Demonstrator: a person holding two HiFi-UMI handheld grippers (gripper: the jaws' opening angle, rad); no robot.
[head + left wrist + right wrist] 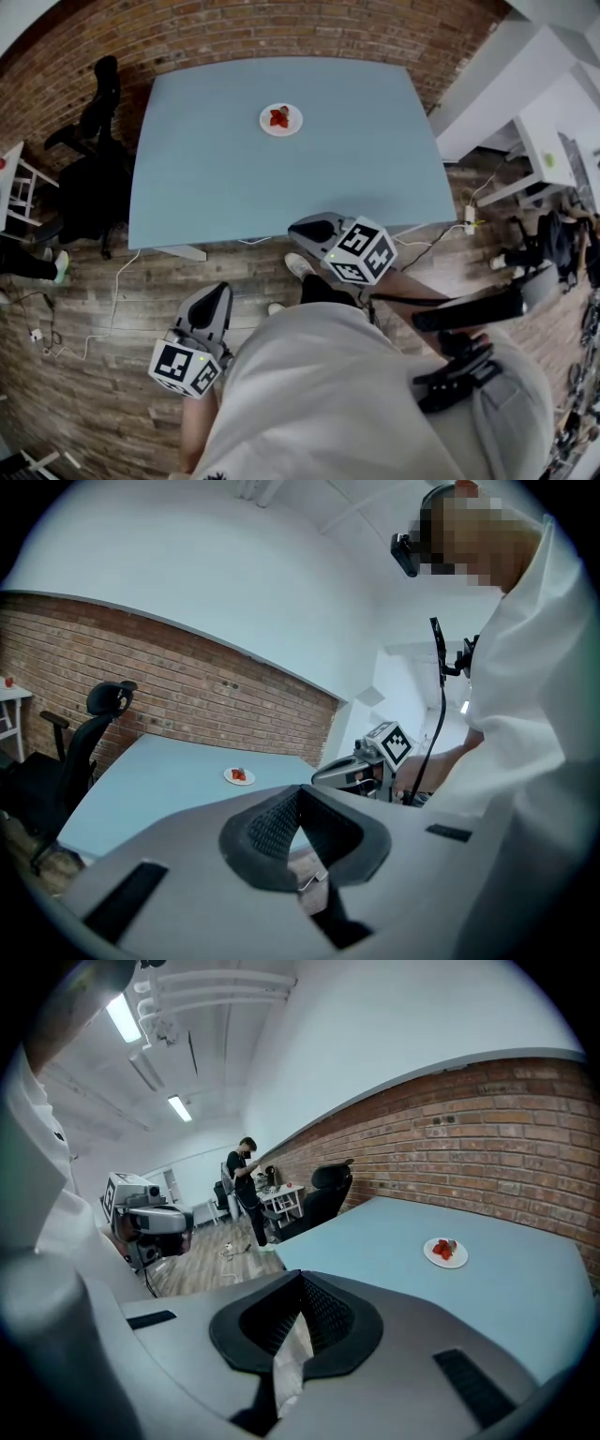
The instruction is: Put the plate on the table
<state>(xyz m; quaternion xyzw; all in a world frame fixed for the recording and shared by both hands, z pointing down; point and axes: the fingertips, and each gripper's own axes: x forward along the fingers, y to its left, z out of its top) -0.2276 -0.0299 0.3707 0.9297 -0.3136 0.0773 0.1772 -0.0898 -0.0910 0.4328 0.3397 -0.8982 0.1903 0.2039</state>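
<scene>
— Both sets of jaws shut?
— Yes. The left gripper (221, 292) and right gripper (306, 228) are pressed closed, holding nothing, short of the table's (216, 197) near edge.
— The plate?
— The plate (280, 119), with red food, sits toward the table's far side, well apart from both.

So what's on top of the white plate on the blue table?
A small heap of red food, likely strawberries, sits in the middle of the white plate; its rim is bare. The plate's centre beneath the food is covered, and the pieces are too small to count.
</scene>
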